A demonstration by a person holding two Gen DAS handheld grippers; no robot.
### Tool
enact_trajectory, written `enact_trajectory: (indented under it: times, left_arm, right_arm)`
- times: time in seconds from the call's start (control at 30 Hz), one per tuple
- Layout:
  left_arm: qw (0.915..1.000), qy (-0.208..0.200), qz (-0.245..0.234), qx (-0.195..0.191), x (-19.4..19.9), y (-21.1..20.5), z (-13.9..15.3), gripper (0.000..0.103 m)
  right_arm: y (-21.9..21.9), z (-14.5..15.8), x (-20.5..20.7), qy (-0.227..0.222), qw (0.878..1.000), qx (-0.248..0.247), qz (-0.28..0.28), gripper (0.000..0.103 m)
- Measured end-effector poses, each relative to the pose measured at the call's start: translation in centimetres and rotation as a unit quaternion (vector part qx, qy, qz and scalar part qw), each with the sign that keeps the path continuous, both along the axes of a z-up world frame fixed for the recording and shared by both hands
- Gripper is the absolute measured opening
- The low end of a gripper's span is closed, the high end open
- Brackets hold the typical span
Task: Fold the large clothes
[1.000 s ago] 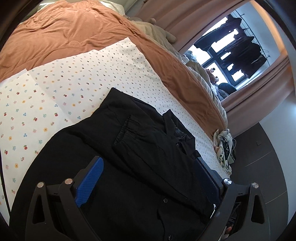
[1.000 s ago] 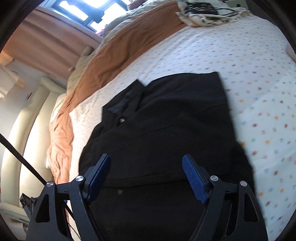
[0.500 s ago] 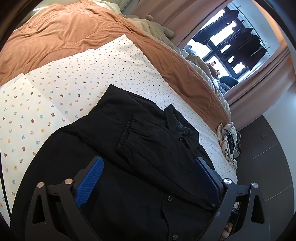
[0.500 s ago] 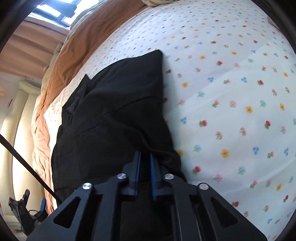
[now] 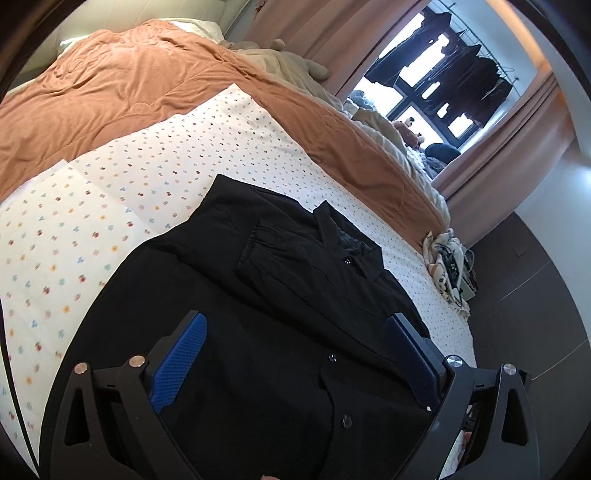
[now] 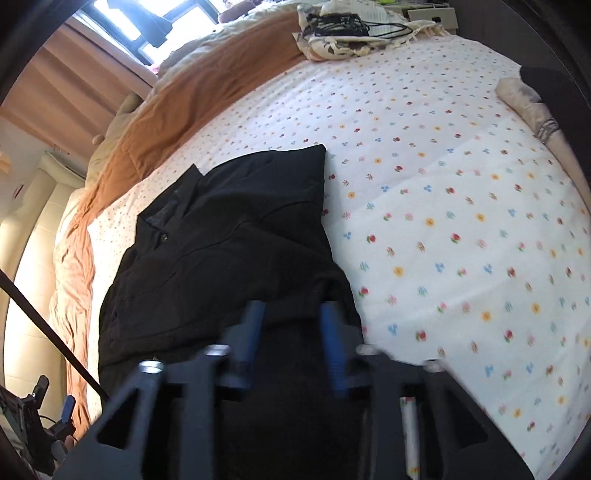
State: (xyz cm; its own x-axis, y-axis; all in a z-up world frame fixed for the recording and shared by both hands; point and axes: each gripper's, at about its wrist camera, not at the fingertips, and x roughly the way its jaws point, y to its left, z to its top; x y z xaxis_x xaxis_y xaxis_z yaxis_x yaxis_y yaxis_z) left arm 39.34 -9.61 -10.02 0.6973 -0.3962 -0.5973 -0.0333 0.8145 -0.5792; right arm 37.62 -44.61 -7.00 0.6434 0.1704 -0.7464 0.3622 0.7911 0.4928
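A black button-up shirt point(image 5: 295, 295) lies on a white flower-print sheet point(image 5: 110, 206), its sleeves folded over the body and its collar at the far end. It also shows in the right wrist view point(image 6: 221, 236). My left gripper point(image 5: 295, 354) is wide open and empty, hovering over the shirt's lower front. My right gripper point(image 6: 291, 325) has its jaws partly apart over the shirt's near right edge; the blue fingers point(image 6: 330, 332) are blurred and nothing is clamped between them.
An orange-brown duvet point(image 5: 110, 92) covers the far side of the bed. A patterned cloth with black cables point(image 6: 347, 33) lies at the bed's corner. A beige garment point(image 6: 535, 110) lies at the right edge. A window with curtains point(image 5: 443, 92) is behind.
My right gripper shut on the shirt's edge half a second ago and has now opened partway and pulled back. My left gripper stayed open and rose slightly.
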Motion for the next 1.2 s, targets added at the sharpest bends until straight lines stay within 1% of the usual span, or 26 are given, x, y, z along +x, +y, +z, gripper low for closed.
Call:
enact_trajectory:
  times: [0.03, 0.1, 0.17, 0.4, 0.5, 0.53, 0.6, 0.77, 0.87, 0.93, 1.07, 1.2]
  left_arm:
    - [1.0, -0.003, 0.002, 0.0, -0.7, 0.3, 0.2, 0.1]
    - [1.0, -0.008, 0.005, 0.001, -2.6, 1.0, 0.6, 0.103]
    - [0.9999, -0.014, 0.003, 0.0, -4.4, 1.6, 1.0, 0.103]
    - [0.999, -0.04, 0.005, 0.016, -10.9, 4.3, 3.8, 0.103]
    - [0.9985, -0.048, 0.003, 0.028, -13.4, 5.1, 4.9, 0.103]
    - [0.9983, -0.051, 0.001, 0.028, -14.1, 5.4, 5.1, 0.103]
    - [0.9981, -0.056, -0.001, 0.024, -15.7, 6.0, 5.5, 0.103]
    - [0.9981, -0.058, 0.003, 0.017, -18.9, 7.7, 5.3, 0.103]
    - [0.9982, -0.055, 0.0, 0.024, -20.7, 8.5, 4.9, 0.103]
    - [0.998, -0.056, 0.003, 0.03, -22.0, 9.0, 4.8, 0.103]
    - [0.9974, -0.064, 0.012, 0.033, -24.7, 10.3, 5.0, 0.103]
    - [0.9967, -0.071, 0.008, 0.039, -27.0, 10.8, 5.2, 0.103]
  right_arm:
    - [-0.1, 0.5, -1.1, -0.009, 1.0, -0.001, -0.001, 0.079]
    - [0.1, 1.1, -3.0, -0.024, 1.0, -0.007, -0.005, 0.079]
    - [0.1, 1.5, -5.2, -0.034, 0.999, -0.01, -0.009, 0.079]
    - [0.7, 3.2, -13.2, -0.077, 0.997, 0.008, -0.006, 0.079]
    - [0.8, 3.9, -16.7, -0.09, 0.996, 0.008, -0.015, 0.082]
    - [0.8, 4.1, -17.9, -0.092, 0.996, 0.005, -0.019, 0.084]
    - [1.0, 4.5, -20.3, -0.094, 0.995, -0.002, -0.024, 0.085]
    - [0.9, 5.1, -25.6, -0.1, 0.995, -0.001, -0.026, 0.085]
    - [0.8, 5.3, -28.6, -0.109, 0.994, -0.004, -0.029, 0.085]
    - [0.5, 5.2, -30.5, -0.126, 0.991, -0.006, -0.038, 0.085]
    - [0.1, 4.5, -33.1, -0.138, 0.99, 0.013, -0.037, 0.085]
    - [0.3, 4.0, -35.9, -0.141, 0.989, -0.004, -0.046, 0.085]
